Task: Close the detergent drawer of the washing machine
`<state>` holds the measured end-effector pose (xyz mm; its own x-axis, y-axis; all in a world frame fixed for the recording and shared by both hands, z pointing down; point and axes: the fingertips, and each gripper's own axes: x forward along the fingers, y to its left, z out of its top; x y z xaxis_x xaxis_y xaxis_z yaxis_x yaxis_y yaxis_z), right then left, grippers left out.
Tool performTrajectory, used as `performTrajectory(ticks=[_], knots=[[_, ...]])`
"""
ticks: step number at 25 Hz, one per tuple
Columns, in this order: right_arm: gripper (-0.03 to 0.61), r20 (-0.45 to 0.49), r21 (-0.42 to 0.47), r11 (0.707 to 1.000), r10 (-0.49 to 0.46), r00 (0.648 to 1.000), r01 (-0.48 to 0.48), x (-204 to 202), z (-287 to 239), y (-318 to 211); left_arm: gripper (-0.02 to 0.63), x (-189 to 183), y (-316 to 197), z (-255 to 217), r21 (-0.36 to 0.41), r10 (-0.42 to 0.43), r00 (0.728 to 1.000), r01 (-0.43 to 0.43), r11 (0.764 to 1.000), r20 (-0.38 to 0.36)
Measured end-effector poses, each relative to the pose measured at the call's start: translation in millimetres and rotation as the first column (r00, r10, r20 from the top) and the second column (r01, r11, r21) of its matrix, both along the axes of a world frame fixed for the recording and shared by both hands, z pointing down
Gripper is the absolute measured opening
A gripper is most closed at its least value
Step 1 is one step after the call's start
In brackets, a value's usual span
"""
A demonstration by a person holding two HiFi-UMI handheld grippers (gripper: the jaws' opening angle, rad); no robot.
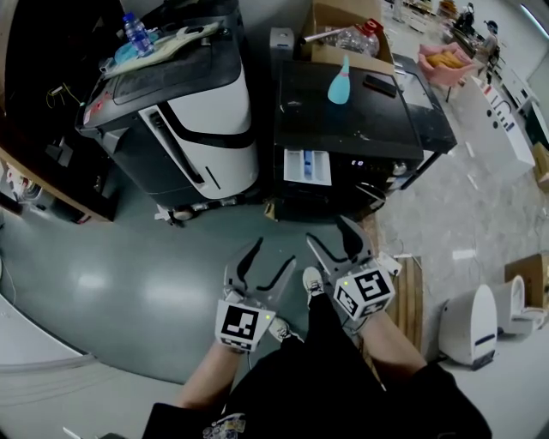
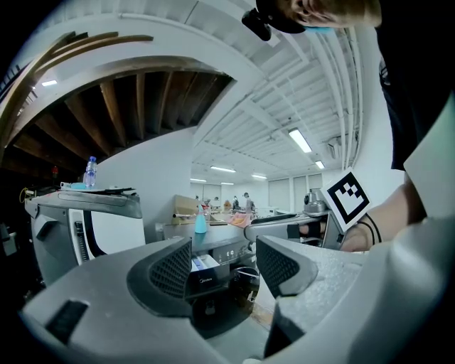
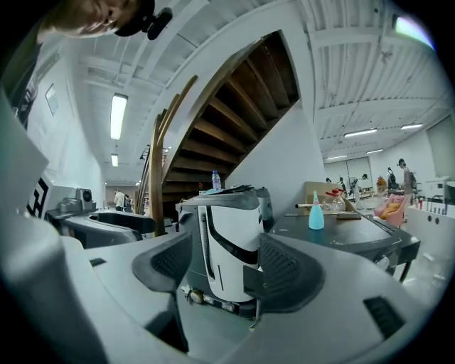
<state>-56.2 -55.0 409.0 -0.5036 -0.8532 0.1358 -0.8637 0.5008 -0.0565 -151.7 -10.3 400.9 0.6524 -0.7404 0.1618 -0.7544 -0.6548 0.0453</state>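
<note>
The boxy black washing machine (image 1: 352, 120) has a glossy flat top. Its rectangular white-and-blue detergent drawer (image 1: 306, 166) juts from the left end of the front panel. The left hand-held gripper (image 1: 273, 254) and right hand-held gripper (image 1: 326, 230), matte grey with ribbed dark pads, hang well short of it, jaws spread wide and empty.

The washing machine (image 1: 360, 129) has a glossy black top. The floor (image 1: 103, 283) before it is smooth, shiny grey. Behind it, a box (image 1: 339, 13) looks cardboard.
</note>
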Motion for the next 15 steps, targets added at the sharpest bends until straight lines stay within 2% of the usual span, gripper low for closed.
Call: performTrajectory(ticks=[10, 15], knots=[[0.291, -0.004, -0.056, 0.998, 0.021, 1.000, -0.021, 32, 38, -35, 0.265, 23, -27, 30, -0.038, -0.009, 0.999, 0.011, 0.999, 0.032], [0.285, -0.016, -0.108, 0.994, 0.035, 0.999, -0.036, 51, 59, -57, 0.265, 41, -45, 45, -0.062, -0.001, 1.000, 0.002, 0.998, 0.020]])
